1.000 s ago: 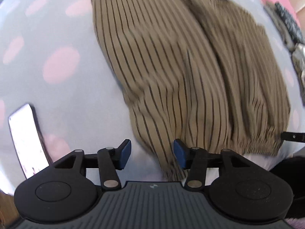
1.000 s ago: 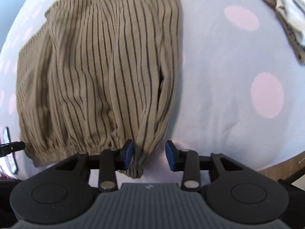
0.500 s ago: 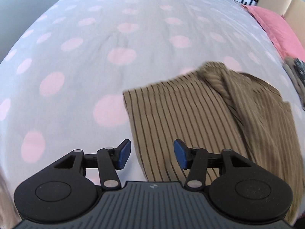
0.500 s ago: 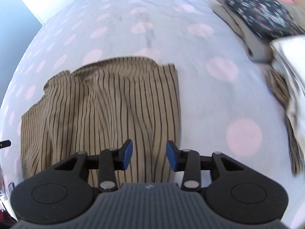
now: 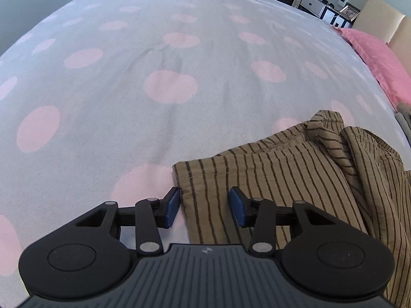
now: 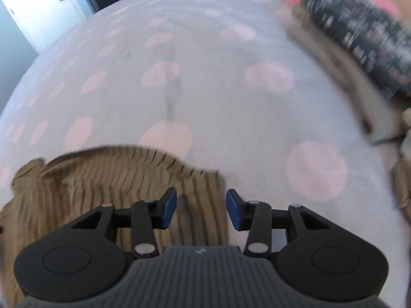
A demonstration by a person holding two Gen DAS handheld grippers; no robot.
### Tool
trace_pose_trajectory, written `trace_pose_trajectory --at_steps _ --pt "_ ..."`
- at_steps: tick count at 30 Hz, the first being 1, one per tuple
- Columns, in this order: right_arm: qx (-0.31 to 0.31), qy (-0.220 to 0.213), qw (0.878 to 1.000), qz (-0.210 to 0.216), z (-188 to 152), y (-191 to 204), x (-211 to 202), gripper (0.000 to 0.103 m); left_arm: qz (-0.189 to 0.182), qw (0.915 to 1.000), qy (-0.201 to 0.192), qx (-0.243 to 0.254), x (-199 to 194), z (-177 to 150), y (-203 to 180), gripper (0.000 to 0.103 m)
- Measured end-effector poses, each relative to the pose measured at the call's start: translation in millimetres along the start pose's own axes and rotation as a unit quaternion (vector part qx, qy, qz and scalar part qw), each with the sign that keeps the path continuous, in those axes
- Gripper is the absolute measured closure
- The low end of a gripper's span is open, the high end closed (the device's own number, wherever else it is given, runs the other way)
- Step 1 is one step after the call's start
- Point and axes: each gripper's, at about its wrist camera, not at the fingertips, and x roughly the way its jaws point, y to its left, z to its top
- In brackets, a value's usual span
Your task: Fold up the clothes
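Observation:
A brown garment with thin dark stripes (image 5: 282,179) lies on a bed with a grey cover with pink dots (image 5: 167,87). In the left wrist view its near left corner lies between my open left gripper (image 5: 204,204) fingers, low over the cloth. In the right wrist view the same garment (image 6: 102,179) is blurred; my right gripper (image 6: 201,210) is open and empty over its right edge. Neither gripper holds cloth.
A pink pillow (image 5: 380,59) lies at the far right by a beige headboard. A stack of folded clothes with a dark flowered piece on top (image 6: 364,41) sits at the right. A white door (image 6: 43,7) stands beyond the bed.
Both grippers have tilted up and moved along the garment towards its far hem. The right gripper no longer has cloth hanging between its fingers. The right view is blurred from motion.

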Motion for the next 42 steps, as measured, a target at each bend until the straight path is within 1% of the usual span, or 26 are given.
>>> trace_pose_trajectory --at_steps 2,3,5,6,8,9,10,12,14,15,16,18,20,23,28,34,37,39,42 --pt "-0.022 -0.015 1.000 0.011 -1.2 9.6 -7.8 0.058 0.003 1.0000 -0.004 0.003 1.4 -0.3 -3.3 0.071" --pt "-0.030 -0.013 0.999 0.020 -2.1 13.5 -9.8 0.058 0.003 1.0000 -0.006 0.002 2.9 -0.1 -4.2 0.072" --pt "-0.039 0.005 0.999 0.038 -4.8 20.0 -8.9 0.066 0.006 0.9999 -0.009 -0.003 5.6 0.2 -4.9 0.076" --pt "-0.043 0.011 0.998 0.037 -6.3 23.0 -5.4 0.068 0.009 0.9999 -0.010 -0.004 5.8 0.3 -5.2 0.078" --pt "-0.047 0.019 0.998 0.026 -9.9 27.4 7.0 0.068 0.013 0.9998 -0.011 -0.005 5.9 1.4 -6.4 0.081" --pt "-0.045 0.024 0.998 0.022 -11.6 28.1 14.0 0.070 0.015 0.9998 -0.011 -0.003 5.7 1.8 -7.1 0.084" --pt "-0.044 0.030 0.998 0.018 -13.2 28.5 20.4 0.075 0.016 0.9998 -0.011 -0.003 5.4 2.1 -7.4 0.087" --pt "-0.039 0.039 0.998 0.013 -16.4 27.6 31.0 0.078 0.019 0.9997 -0.012 -0.002 4.8 2.5 -7.7 0.091" --pt "-0.038 0.037 0.999 0.010 -19.0 27.0 36.4 0.081 0.024 0.9996 -0.013 -0.003 4.6 2.6 -8.5 0.096" --pt "-0.037 0.034 0.999 0.005 -19.3 26.3 37.0 0.094 0.027 0.9995 -0.014 -0.003 4.2 2.9 -9.4 0.099" --pt "-0.031 0.034 0.999 0.002 -18.2 24.2 36.1 0.100 0.028 0.9995 -0.015 -0.004 2.9 3.9 -10.1 0.100" --pt "-0.010 0.035 0.999 0.011 -13.7 16.5 28.7 0.101 0.026 0.9994 -0.020 -0.009 -2.6 7.6 -10.2 0.102" --pt "-0.005 0.026 1.000 0.008 -8.0 9.0 17.0 0.101 0.026 0.9994 -0.023 -0.008 -9.9 12.3 -9.6 0.102" --pt "-0.001 0.012 1.000 -0.006 0.3 -4.5 0.5 0.103 0.043 0.9989 -0.019 -0.003 -17.8 17.3 -7.4 0.103" --pt "0.022 -0.002 0.999 -0.038 9.5 -31.7 -10.8 0.103 0.077 0.9967 -0.021 -0.017 -23.9 21.8 4.9 0.103" --pt "0.053 -0.008 0.994 -0.091 14.1 -63.9 -6.1 0.103 0.115 0.9929 -0.014 -0.027 -22.9 24.9 23.8 0.103" --pt "0.064 -0.002 0.993 -0.100 10.9 -74.5 1.4 0.103 0.126 0.9914 -0.008 -0.034 -18.8 23.0 33.2 0.103" --pt "0.066 0.005 0.993 -0.101 7.7 -76.4 6.1 0.103 0.129 0.9912 0.003 -0.031 -16.4 21.3 34.3 0.103" --pt "0.053 0.007 0.992 -0.112 5.5 -74.1 7.5 0.103 0.138 0.9901 0.013 -0.024 -16.0 20.7 35.7 0.102"
